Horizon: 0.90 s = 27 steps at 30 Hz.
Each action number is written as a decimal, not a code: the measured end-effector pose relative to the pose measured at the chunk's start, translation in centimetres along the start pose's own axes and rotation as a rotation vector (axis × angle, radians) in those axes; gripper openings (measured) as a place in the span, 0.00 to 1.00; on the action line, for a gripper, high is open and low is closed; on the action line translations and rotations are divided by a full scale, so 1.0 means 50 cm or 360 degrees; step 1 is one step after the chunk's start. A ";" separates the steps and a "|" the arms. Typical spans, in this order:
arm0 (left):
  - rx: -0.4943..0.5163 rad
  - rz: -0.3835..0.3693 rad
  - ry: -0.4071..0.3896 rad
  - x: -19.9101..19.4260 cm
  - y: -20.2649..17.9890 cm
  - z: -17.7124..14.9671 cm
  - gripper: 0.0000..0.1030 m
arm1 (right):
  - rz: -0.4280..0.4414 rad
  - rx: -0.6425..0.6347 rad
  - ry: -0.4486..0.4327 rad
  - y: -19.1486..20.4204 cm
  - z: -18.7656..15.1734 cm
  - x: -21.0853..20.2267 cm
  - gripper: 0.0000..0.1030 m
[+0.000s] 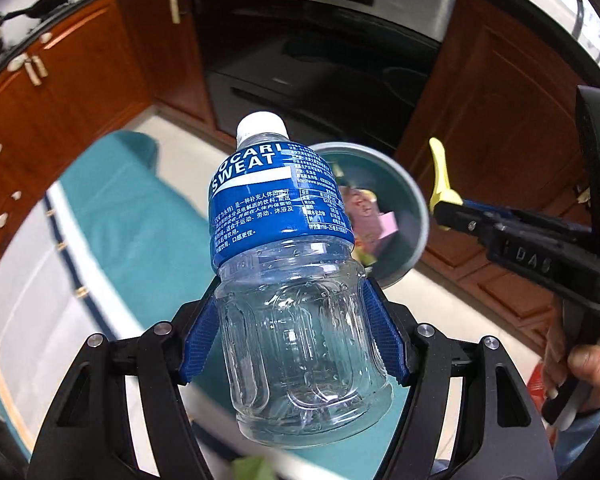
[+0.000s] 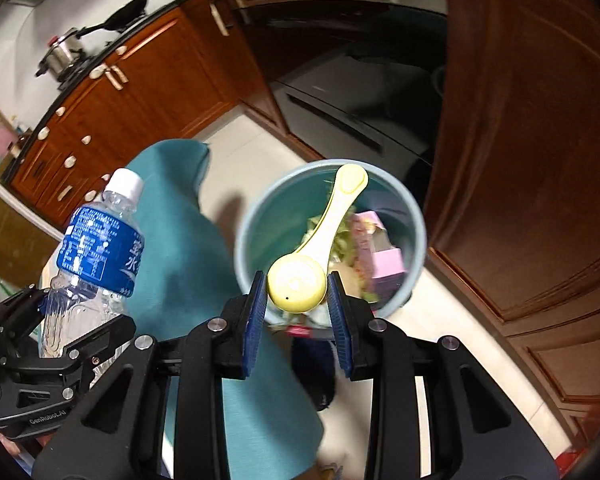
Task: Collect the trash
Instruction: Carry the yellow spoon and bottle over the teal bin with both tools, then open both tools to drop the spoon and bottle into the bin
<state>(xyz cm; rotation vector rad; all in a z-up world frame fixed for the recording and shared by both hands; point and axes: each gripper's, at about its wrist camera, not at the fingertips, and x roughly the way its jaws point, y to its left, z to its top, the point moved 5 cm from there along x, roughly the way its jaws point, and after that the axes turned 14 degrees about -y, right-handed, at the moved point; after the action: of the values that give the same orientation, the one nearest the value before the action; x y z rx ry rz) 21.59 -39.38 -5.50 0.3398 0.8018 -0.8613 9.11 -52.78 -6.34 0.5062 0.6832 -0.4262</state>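
My left gripper (image 1: 296,328) is shut on an empty clear bottle (image 1: 288,280) with a blue label and white cap; its blue pads (image 1: 384,332) press the bottle's ribbed lower body. The same bottle (image 2: 96,248) and left gripper (image 2: 60,344) show at the left of the right wrist view. My right gripper (image 2: 298,304) is shut on the bowl of a pale yellow plastic spoon (image 2: 300,280), whose handle points away over a light blue trash bin (image 2: 418,236). The bin (image 1: 414,196) holds pink packaging and scraps. The spoon (image 1: 442,180) and right gripper (image 1: 448,212) appear at the right of the left wrist view.
A teal cloth (image 2: 188,248) drapes over a white table edge (image 1: 60,272) beside the bin. Brown wooden cabinets (image 2: 520,160) and a dark oven front (image 1: 320,72) stand behind. A pot and black pan (image 2: 120,16) sit on the counter. Pale floor tiles (image 2: 236,136) surround the bin.
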 end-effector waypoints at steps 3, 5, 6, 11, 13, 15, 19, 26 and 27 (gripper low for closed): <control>0.0009 -0.0034 0.0033 0.047 -0.024 0.011 0.67 | -0.0013 0.0023 0.0035 -0.027 -0.004 0.026 0.29; 0.0019 -0.0051 0.0057 0.076 -0.037 0.017 0.67 | -0.0015 0.0037 0.0060 -0.039 -0.007 0.045 0.29; 0.0023 -0.0061 0.0068 0.091 -0.043 0.020 0.67 | -0.0016 0.0048 0.0072 -0.045 -0.008 0.056 0.29; 0.0042 -0.0103 0.0105 0.147 -0.068 0.029 0.67 | -0.0015 0.0088 0.0110 -0.064 0.000 0.091 0.29; 0.0045 -0.0122 0.0115 0.168 -0.077 0.030 0.67 | -0.0018 0.0096 0.0117 -0.072 0.009 0.101 0.29; 0.0039 -0.0135 0.0131 0.191 -0.081 0.030 0.67 | -0.0022 0.0099 0.0117 -0.074 0.018 0.108 0.29; 0.0023 -0.0146 0.0163 0.222 -0.076 0.030 0.67 | -0.0023 0.0090 0.0119 -0.074 0.036 0.121 0.29; 0.0029 -0.0117 0.0229 0.245 -0.077 0.009 0.74 | 0.0009 0.0096 0.0160 -0.066 0.036 0.141 0.65; 0.0051 -0.0094 0.0229 0.245 -0.075 0.011 0.76 | -0.0005 0.0091 0.0141 -0.066 0.037 0.140 0.73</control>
<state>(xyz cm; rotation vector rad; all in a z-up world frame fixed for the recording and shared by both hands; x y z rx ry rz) 23.68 -48.66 -14.09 0.4117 0.9355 -0.9131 13.19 -57.90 -10.89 0.5808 0.7589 -0.4291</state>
